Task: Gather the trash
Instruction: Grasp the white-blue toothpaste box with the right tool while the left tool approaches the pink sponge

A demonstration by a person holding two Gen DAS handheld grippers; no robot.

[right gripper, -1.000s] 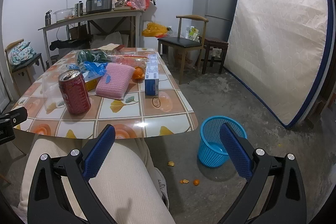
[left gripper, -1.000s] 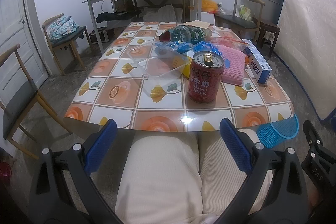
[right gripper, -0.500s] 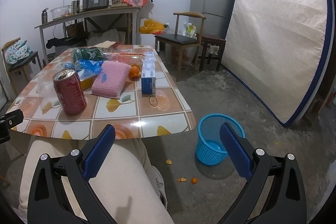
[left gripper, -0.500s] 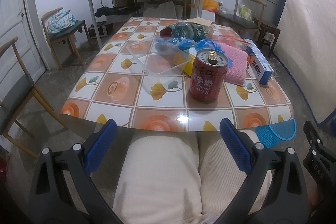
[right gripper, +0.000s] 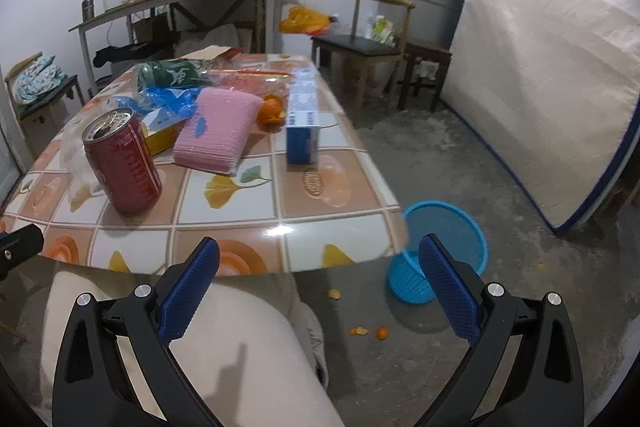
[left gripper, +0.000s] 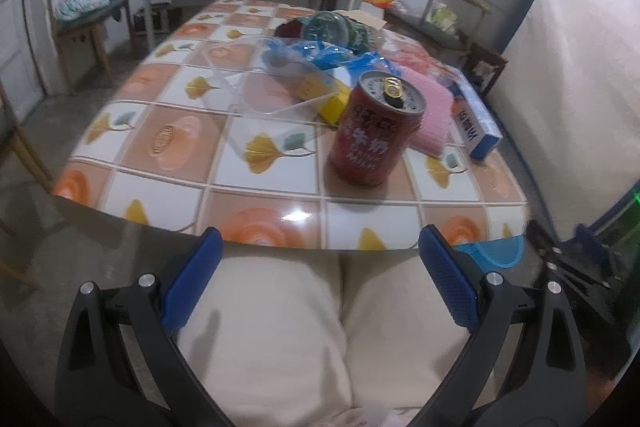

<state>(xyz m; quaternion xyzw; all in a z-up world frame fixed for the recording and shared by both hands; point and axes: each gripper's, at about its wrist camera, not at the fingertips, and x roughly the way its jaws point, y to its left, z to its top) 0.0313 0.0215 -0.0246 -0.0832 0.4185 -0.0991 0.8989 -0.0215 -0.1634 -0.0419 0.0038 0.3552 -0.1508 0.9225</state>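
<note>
**An open can stands between us and a clean start**

We hold both tools low over our lap, short of the tiled surface [left gripper: 168, 143]. The left hand-held gripper [left gripper: 320, 275] has its blue pads spread wide with nothing between them, and the right hand-held gripper [right gripper: 320, 283] is spread and empty too.

We take the red can [left gripper: 376, 131] as our landmark. It stands upright near the surface's front edge, its tab lifted. Behind the can lie a clear plastic tray [left gripper: 264, 83], blue wrappers [left gripper: 340, 61] and a green bottle [left gripper: 340, 29] on its side. Just beside the can, toward the mattress, lies a pink sponge pack [right gripper: 218, 129], then a blue carton [right gripper: 302, 129]. The blue basket [right gripper: 444, 247] sits on the floor below the surface's corner, well apart from the can, with orange peel scraps [right gripper: 366, 331] near its foot.

Our worries, as judgements:

- The can is round and slick. An off-centre pinch could tip it, and if liquid remains it would spill over the surface and our lap.
- Squeezing hard may dent the thin wall.
- Reaching behind the can for the wrappers risks knocking it over.
- The clear tray is hard to see, so we may misjudge its rim.
- A drop toward the basket may miss, since the surface's corner partly overhangs it.
</note>
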